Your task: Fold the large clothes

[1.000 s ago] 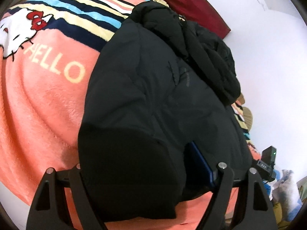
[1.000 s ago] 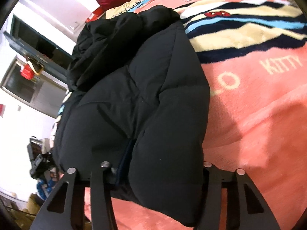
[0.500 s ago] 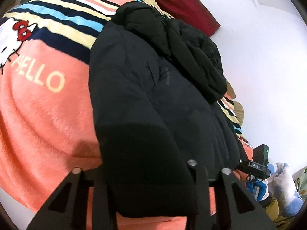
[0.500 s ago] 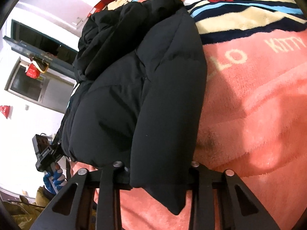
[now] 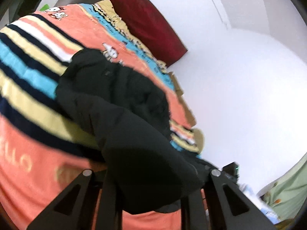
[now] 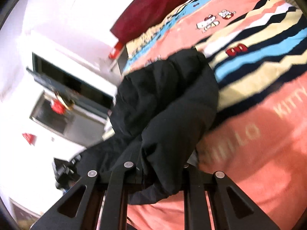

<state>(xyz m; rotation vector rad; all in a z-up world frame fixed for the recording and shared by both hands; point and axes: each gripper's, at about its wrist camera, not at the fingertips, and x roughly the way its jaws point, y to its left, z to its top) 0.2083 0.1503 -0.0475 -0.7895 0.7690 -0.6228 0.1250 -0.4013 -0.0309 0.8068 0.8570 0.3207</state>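
so the bed (image 5: 191, 115) takes up most of both views, covered by a coral Hello Kitty blanket (image 5: 34, 174) with striped bands, dark red pillow (image 5: 147, 23) up at the head by the white wall (image 5: 239, 86). the black puffer jacket (image 5: 122, 103) is sprawled across the blanket and its near hem is bunched up off it. left tool (image 5: 147, 189) has just been closing and is clamped on that hem, fabric stuffed between the fingers. right tool (image 6: 155, 174) same deal, just closed down, pinching the jacket's near edge
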